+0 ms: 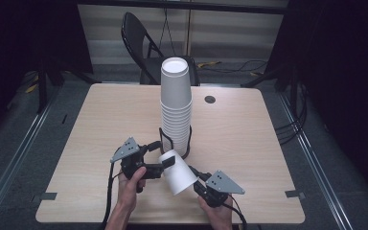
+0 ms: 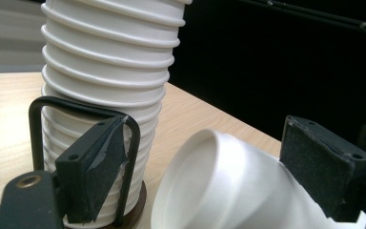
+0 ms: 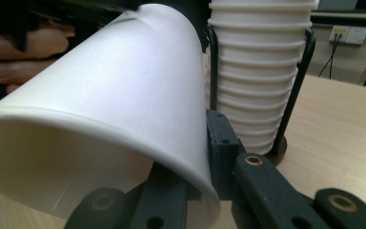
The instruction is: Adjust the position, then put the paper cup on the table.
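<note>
A single white paper cup (image 1: 177,175) (image 2: 228,191) (image 3: 114,105) hangs tilted above the table between my two grippers. My right gripper (image 1: 197,176) (image 3: 195,167) is shut on the cup's wall at the wide rim, one jaw outside and one inside. My left gripper (image 1: 162,154) (image 2: 209,162) straddles the narrow base end. Its jaws stand wide: the pad on the right of the left gripper view rests against the cup and the other pad stands apart beside the holder. Just behind rises a tall stack of white cups (image 1: 176,105) (image 2: 105,71) (image 3: 262,71) in a black wire holder (image 1: 188,143) (image 2: 35,129) (image 3: 300,81).
The wooden table (image 1: 249,143) has a round grommet hole (image 1: 210,99) at the back right and tape marks (image 1: 292,193) near the front corners. A black folding chair (image 1: 139,38) stands beyond the far edge. The left hand's fingers (image 3: 19,57) show behind the cup.
</note>
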Demonstrator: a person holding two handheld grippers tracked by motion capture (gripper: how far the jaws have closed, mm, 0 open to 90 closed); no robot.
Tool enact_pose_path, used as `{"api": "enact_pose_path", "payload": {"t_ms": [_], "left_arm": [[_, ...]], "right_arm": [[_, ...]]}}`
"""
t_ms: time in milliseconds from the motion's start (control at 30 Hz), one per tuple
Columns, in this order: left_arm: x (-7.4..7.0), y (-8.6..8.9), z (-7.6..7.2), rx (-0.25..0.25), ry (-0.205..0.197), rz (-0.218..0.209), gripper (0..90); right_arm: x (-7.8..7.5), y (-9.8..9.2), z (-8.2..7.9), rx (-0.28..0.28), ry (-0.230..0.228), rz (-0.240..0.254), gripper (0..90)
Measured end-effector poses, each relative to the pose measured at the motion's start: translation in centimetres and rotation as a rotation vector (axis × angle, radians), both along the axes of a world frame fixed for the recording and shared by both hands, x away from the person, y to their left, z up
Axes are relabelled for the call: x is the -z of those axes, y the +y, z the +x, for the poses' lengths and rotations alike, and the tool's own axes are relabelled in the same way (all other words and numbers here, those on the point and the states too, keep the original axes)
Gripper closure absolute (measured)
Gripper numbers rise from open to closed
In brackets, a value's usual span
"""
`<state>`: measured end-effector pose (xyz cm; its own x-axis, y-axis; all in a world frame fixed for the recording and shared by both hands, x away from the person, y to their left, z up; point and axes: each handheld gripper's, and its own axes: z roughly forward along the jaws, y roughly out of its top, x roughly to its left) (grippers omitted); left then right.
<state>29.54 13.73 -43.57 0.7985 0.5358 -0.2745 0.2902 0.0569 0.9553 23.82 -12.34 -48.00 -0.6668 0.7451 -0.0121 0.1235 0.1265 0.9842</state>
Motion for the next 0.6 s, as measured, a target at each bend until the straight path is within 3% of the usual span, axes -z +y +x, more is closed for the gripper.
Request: {"api": "enact_pose_path", "payload": {"t_ms": [233, 333, 467, 600], "left_arm": [[-0.1, 0.5, -0.2, 0.013, -0.025, 0.031, 15.6], [-0.1, 0.6, -0.3, 0.010, -0.045, 0.083, 15.6], [-0.1, 0.6, -0.5, 0.020, -0.056, 0.104, 15.6], [-0.1, 0.7, -0.8, 0.051, -0.093, 0.156, 15.9]], "right_arm": [[-0.1, -0.7, 0.4, -0.011, 0.068, -0.024, 85.9], [-0.3, -1.0, 0.5, -0.022, 0.103, -0.043, 85.9], [-0.3, -1.3, 0.8, -0.027, 0.126, -0.060, 86.0], [-0.7, -1.7, 1.0, -0.037, 0.158, -0.073, 86.0]]}}
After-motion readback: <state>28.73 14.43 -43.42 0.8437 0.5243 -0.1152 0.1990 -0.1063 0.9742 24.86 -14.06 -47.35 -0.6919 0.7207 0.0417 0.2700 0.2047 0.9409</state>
